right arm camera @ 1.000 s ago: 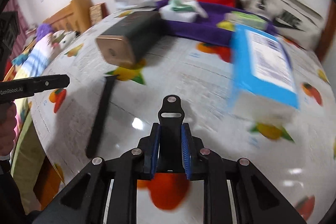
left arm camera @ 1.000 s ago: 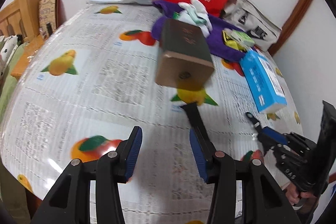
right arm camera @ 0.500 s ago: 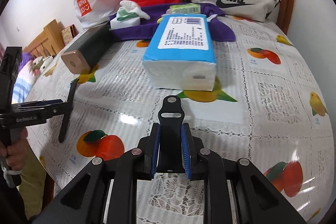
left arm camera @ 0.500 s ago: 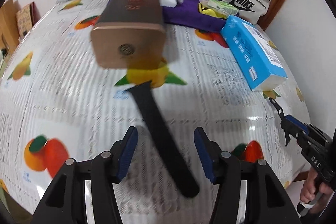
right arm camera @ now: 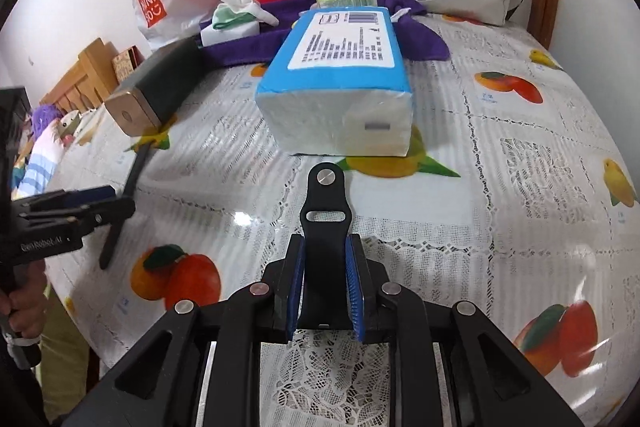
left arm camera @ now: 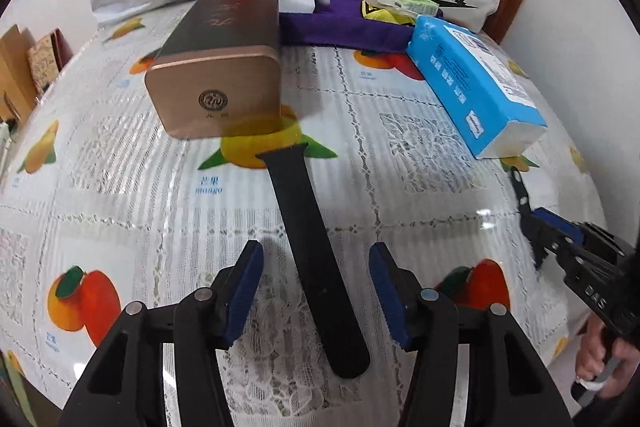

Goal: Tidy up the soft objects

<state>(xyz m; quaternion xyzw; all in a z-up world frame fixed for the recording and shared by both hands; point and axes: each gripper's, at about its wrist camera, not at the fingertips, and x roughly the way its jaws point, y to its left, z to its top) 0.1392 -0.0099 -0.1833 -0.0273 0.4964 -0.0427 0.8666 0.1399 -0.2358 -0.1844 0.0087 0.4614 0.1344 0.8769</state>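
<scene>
Since a second ago, the left gripper (left arm camera: 316, 291) came over the long black strap (left arm camera: 316, 259) below the gold tin (left arm camera: 216, 95); closing jaws straddle it untouched. Right gripper (right arm camera: 325, 287) is clamped on the short strap (right arm camera: 325, 227), soft, light, best pinched mid-length.

Bright, even light; glare patches on the glossy tablecloth (right arm camera: 240, 217); fisheye-bent, dark-vignetted edges.
</scene>
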